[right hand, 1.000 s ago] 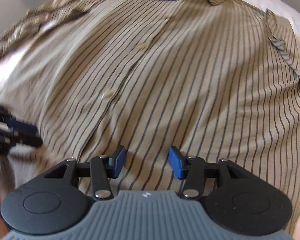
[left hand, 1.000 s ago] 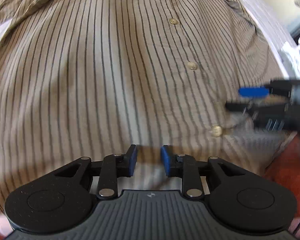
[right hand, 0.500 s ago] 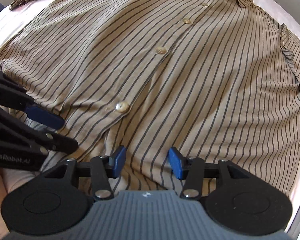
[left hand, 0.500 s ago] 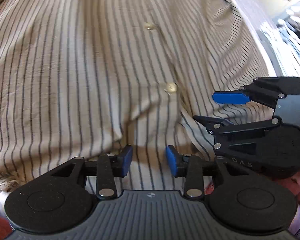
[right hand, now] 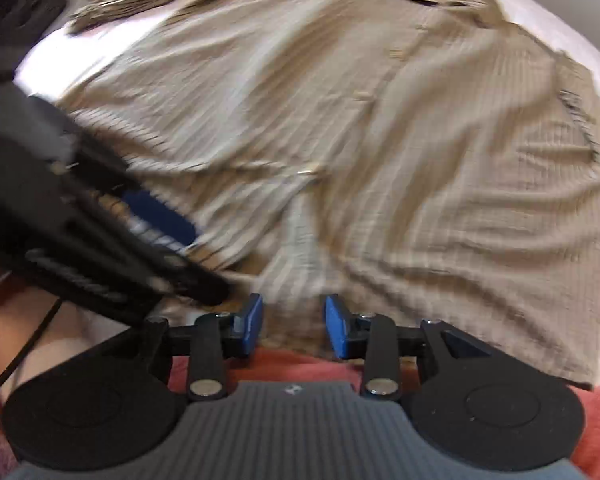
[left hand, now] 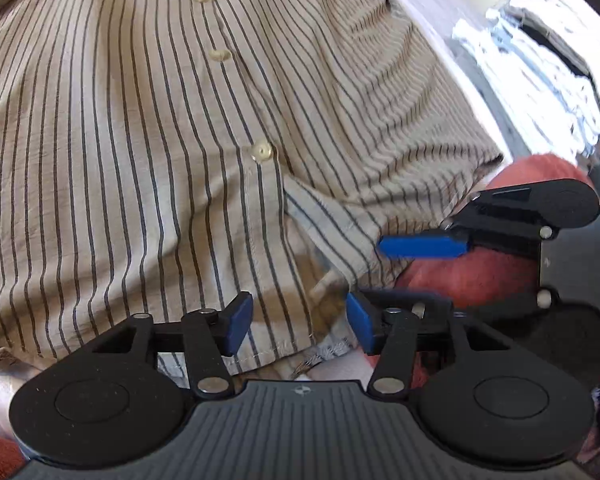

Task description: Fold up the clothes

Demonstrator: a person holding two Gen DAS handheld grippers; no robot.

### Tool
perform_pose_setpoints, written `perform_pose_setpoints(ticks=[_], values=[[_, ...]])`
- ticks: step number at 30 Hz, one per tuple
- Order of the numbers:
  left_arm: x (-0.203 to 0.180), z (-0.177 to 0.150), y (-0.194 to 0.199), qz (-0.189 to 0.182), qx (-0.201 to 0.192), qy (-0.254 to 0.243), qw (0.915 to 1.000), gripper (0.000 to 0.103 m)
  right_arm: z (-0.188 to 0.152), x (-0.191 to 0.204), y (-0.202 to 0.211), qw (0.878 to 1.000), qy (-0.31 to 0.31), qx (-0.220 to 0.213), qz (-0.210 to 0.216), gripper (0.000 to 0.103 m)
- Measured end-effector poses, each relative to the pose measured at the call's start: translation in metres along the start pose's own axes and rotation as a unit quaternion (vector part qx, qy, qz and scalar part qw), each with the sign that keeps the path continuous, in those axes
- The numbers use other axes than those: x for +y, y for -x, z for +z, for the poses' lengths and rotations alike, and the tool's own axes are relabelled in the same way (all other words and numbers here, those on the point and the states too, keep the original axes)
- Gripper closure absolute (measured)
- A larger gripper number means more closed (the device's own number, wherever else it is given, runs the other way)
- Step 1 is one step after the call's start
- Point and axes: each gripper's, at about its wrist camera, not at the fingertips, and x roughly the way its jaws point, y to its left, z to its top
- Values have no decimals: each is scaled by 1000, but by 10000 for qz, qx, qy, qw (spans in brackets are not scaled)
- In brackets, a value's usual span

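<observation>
A tan shirt [left hand: 140,152] with thin dark stripes and a buttoned front lies spread flat, its collar at the far end. My left gripper [left hand: 300,320] is open at the bottom hem, and the hem edge lies between its blue pads [left hand: 240,320]. In the right wrist view, which is blurred, my right gripper [right hand: 294,326] is open at the near hem of the shirt [right hand: 400,168]. The two grippers are close together: the right gripper [left hand: 380,274] reaches in from the right beside the parted front flap. The left gripper [right hand: 192,256] shows at the left.
The shirt rests on a pale surface [left hand: 432,4]. A stack of white folded clothes [left hand: 540,60] sits beyond it at the far right. Red-orange fabric [left hand: 480,276] lies below the hem, seen also as red fabric [right hand: 596,420] at the near edge.
Both grippers have drawn back from the shirt's middle to its bottom hem. The left gripper's jaws stand wider apart. The lower front flap has parted below the last button.
</observation>
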Motion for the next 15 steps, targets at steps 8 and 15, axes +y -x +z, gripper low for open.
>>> perform_pose_setpoints(ticks=[8, 15], values=[[6, 1, -14, 198, 346, 195, 9990, 63, 0, 3, -19, 9998, 58, 193, -87, 69], [21, -4, -2, -137, 49, 550, 9984, 95, -6, -11, -8, 9992, -395, -102, 52, 98]])
